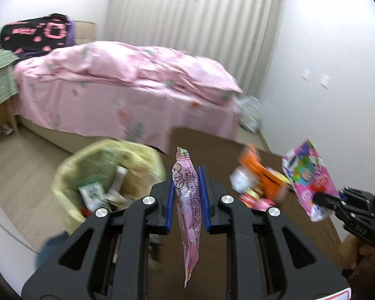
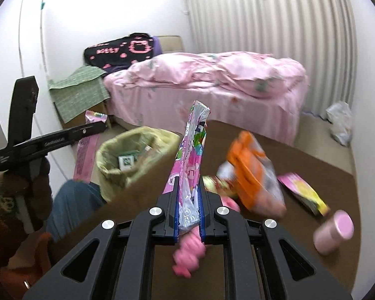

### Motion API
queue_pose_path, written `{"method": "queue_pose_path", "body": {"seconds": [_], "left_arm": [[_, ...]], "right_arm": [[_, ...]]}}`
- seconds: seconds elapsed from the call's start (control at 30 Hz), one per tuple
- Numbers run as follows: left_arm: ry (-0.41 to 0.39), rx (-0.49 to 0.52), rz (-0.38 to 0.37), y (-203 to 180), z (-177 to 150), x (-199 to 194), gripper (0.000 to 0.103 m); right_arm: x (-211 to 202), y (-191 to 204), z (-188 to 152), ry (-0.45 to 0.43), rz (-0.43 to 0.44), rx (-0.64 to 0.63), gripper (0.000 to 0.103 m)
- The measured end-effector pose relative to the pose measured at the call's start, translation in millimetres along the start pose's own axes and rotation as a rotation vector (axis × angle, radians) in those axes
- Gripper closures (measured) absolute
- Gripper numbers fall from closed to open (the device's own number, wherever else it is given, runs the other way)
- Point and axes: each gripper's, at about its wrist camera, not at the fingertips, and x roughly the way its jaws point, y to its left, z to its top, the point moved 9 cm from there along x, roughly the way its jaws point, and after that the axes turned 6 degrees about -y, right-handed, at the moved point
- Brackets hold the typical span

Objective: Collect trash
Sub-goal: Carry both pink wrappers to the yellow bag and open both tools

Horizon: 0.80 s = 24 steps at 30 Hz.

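The left gripper (image 1: 186,195) has its fingers (image 1: 170,200) clamped on a pale pink wrapper (image 1: 187,200), which stands edge-on between the blue pads and hangs below them. The right gripper (image 2: 188,205) has its fingers (image 2: 175,207) pressed on a bright pink printed packet (image 2: 191,155) that rises above the tips.

Left of both pairs of fingers, beyond the brown table (image 1: 212,145) edge, sits a bin lined with a yellow bag (image 1: 107,172) holding cartons and scraps.

The left wrist view shows the printed packet (image 1: 310,177) face-on, to the right of its own fingers, with the right gripper (image 1: 337,201) pinching its lower edge. The right wrist view shows the pale pink wrapper (image 2: 86,155) as a long strip, to the left, held in the left gripper (image 2: 97,126).

Only the right wrist view shows a pink cylindrical bottle (image 2: 333,232) lying on the table to the right, a flat pink-and-yellow packet (image 2: 303,192) beside it, and a pink crumpled thing (image 2: 188,252) under the fingers. An orange packet (image 2: 252,172) lies ahead to the right in both views.
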Motion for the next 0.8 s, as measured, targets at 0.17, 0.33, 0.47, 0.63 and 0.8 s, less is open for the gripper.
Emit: {"method": "queue_pose_path", "body": {"seconds": [0.17, 0.33, 0.47, 0.63, 0.8], "left_arm": [[-0.052, -0.100, 0.082, 77, 24, 10, 0.086], [-0.062, -0.235, 0.107, 131, 20, 34, 0.086], [-0.027, -0.306, 0.105, 151, 2, 59, 0.086], [0.018, -0.331, 0.106, 161, -15, 81, 0.086], [0.037, -0.386, 0.104, 175, -16, 94, 0.073]], "right_arm": [[59, 39, 30, 0.033, 0.077, -0.021, 0.091], [131, 77, 46, 0.090, 0.136, -0.067, 0.091], [183, 95, 44, 0.153, 0.152, -0.099, 0.091], [219, 106, 37, 0.201, 0.164, -0.107, 0.091], [243, 107, 29, 0.230, 0.152, -0.097, 0.090]]}}
